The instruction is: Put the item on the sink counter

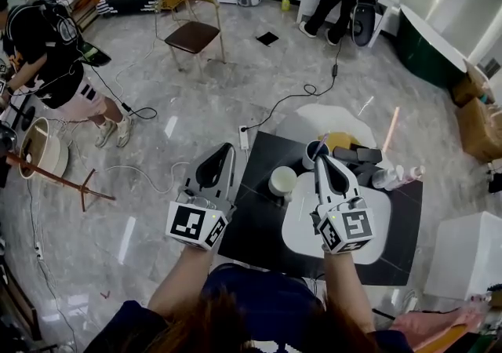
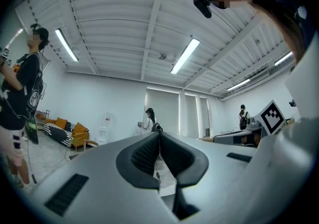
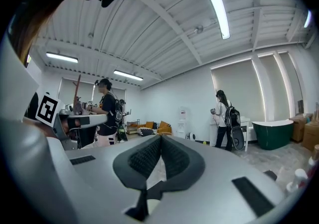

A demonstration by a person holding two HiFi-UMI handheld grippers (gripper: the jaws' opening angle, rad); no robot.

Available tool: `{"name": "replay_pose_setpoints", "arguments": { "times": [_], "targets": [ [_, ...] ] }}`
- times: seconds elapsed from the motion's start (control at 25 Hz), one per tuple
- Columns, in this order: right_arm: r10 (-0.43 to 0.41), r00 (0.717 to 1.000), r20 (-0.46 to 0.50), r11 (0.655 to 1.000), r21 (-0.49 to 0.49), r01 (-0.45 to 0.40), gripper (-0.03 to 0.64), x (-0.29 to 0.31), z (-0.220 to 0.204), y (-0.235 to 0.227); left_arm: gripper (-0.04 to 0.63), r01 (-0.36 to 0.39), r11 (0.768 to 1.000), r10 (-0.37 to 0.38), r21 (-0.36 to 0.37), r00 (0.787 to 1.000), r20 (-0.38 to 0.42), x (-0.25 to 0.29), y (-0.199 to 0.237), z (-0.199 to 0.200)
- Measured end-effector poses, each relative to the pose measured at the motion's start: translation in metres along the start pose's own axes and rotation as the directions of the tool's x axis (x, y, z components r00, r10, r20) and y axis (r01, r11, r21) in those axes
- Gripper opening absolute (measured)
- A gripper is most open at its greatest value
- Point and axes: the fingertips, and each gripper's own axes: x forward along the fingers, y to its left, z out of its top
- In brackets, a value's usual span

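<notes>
My left gripper and right gripper are both clenched and empty, held above the white bench. A white round cup stands at the bench's edge, between them.

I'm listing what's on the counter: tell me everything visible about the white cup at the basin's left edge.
The white cup is plain and round, with no handle showing, upright, mouth open, seemingly empty; ceramic or plastic by its look. It stands on the black counter, beside the left edge of the white basin. Nothing grips it.
</notes>
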Motion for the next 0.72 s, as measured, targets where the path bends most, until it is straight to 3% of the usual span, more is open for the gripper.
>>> {"name": "replay_pose_setpoints", "arguments": {
  "times": [0.72],
  "targets": [
    [-0.020, 0.997, 0.076, 1.000, 0.023, 0.018, 0.015, -0.024, 0.033, 0.000, 0.023, 0.014, 1.000, -0.014, -0.001, 1.000, 0.014, -0.008, -0.013, 0.007]
  ]
}}
